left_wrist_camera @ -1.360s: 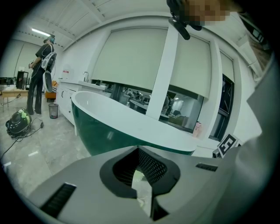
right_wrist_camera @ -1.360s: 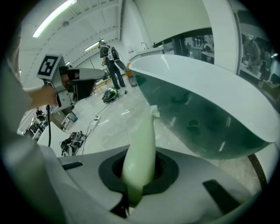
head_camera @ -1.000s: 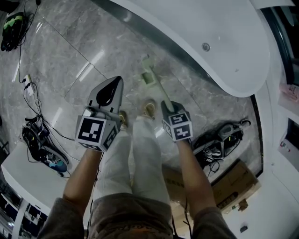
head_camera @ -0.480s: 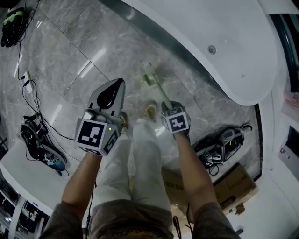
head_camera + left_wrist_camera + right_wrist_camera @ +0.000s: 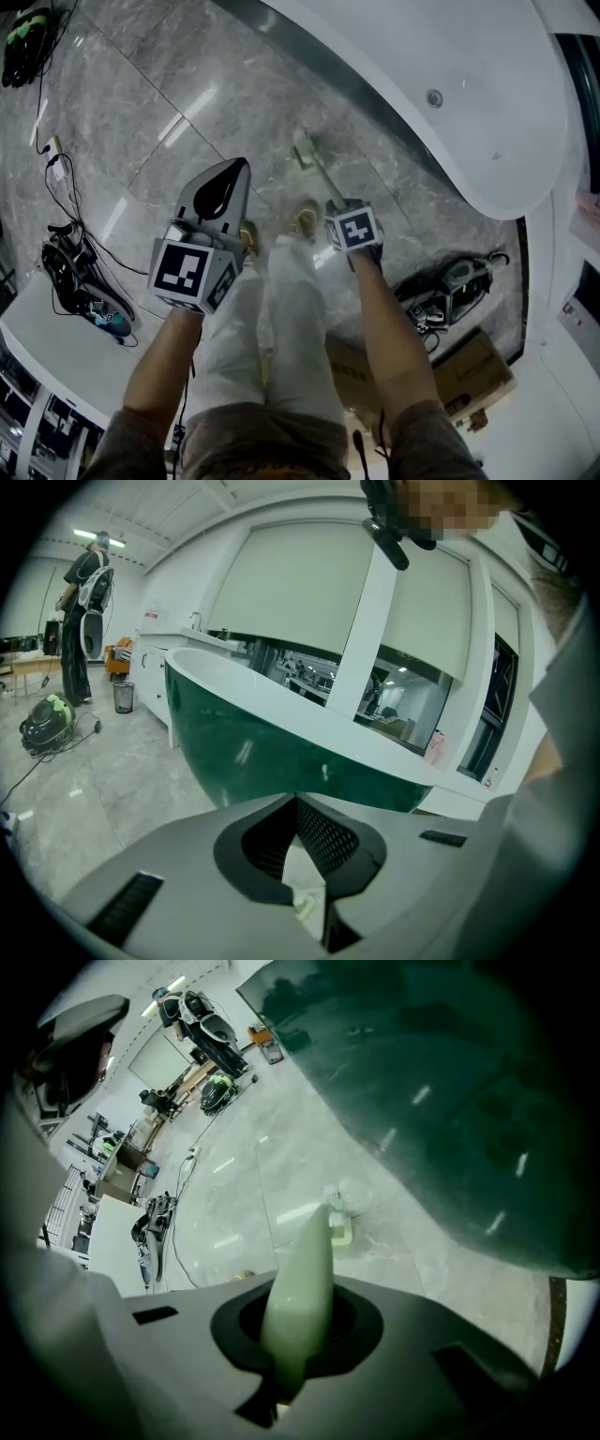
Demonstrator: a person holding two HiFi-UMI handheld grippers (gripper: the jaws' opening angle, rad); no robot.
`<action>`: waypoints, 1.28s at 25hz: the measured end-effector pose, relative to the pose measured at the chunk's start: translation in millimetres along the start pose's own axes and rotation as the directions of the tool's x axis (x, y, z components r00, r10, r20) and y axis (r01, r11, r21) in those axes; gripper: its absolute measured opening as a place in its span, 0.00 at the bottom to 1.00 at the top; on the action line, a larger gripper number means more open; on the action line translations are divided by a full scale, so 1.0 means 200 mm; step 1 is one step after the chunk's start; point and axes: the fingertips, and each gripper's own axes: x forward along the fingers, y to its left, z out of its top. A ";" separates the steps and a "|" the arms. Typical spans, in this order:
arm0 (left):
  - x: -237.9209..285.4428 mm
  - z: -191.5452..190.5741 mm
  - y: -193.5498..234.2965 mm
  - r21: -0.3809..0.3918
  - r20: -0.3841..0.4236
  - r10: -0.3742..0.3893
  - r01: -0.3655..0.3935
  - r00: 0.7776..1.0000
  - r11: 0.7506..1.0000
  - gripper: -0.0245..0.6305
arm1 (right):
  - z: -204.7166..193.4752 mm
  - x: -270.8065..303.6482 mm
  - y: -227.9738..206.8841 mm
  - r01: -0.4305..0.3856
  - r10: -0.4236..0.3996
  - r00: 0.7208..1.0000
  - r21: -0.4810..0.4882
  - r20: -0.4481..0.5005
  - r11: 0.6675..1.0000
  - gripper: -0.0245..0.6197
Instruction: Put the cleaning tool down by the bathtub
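Note:
The cleaning tool (image 5: 319,173) is a pale green stick with a small brush head (image 5: 304,151) at its far end. My right gripper (image 5: 336,208) is shut on its handle and points steeply down. In the right gripper view the handle (image 5: 302,1283) runs out between the jaws of the right gripper (image 5: 298,1335), and the head (image 5: 339,1227) is at the marble floor beside the bathtub (image 5: 450,1101). I cannot tell whether the head touches the floor. The bathtub has a white rim (image 5: 450,56) and a dark green side (image 5: 253,752). My left gripper (image 5: 240,165) (image 5: 298,804) is shut with nothing in it.
The person's legs and shoes (image 5: 300,223) stand between the grippers. A bag with cables (image 5: 441,286) and a cardboard box (image 5: 469,366) lie at the right. More cables and gear (image 5: 80,281) lie at the left. Far off stand a person (image 5: 84,611) and a vacuum (image 5: 47,719).
My right gripper has sunk and tipped further down with the tool, and the brush head has come closer to the floor by the tub. The left gripper has dropped a little.

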 end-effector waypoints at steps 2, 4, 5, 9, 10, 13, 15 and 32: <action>0.01 -0.01 0.01 -0.006 -0.001 0.001 -0.001 1.000 1.000 0.03 | 0.00 0.02 0.01 -0.003 0.003 1.000 -0.003 -0.025 1.000 0.05; 0.02 -0.01 0.01 -0.005 0.004 -0.003 0.003 1.000 1.000 0.03 | 0.00 0.04 0.01 -0.006 0.006 0.999 -0.004 -0.045 1.000 0.05; 0.02 -0.01 0.00 -0.004 0.001 -0.005 0.005 1.000 1.000 0.03 | 0.01 0.05 0.00 -0.005 0.005 0.999 -0.004 -0.051 1.000 0.05; 0.02 -0.02 0.00 -0.005 -0.027 -0.005 0.005 1.000 1.000 0.03 | 0.04 0.09 0.01 -0.009 0.010 0.996 0.003 -0.084 1.000 0.05; 0.02 -0.02 0.00 -0.003 -0.030 -0.006 0.006 1.000 1.000 0.03 | 0.05 0.10 0.01 -0.014 0.015 0.995 0.006 -0.094 1.000 0.05; 0.03 -0.03 0.00 -0.003 -0.035 -0.009 0.009 0.999 1.000 0.03 | 0.01 0.10 0.03 -0.025 0.036 0.981 0.055 -0.191 0.998 0.05; 0.03 -0.03 -0.01 -0.009 -0.036 -0.011 0.011 0.999 1.000 0.03 | 0.00 0.11 0.03 -0.023 0.039 0.971 0.071 -0.234 0.997 0.05; 0.00 -0.04 0.00 -0.025 -0.037 -0.019 0.018 0.999 1.000 0.03 | 0.05 0.13 0.02 0.074 -0.072 0.971 0.000 -0.227 0.997 0.13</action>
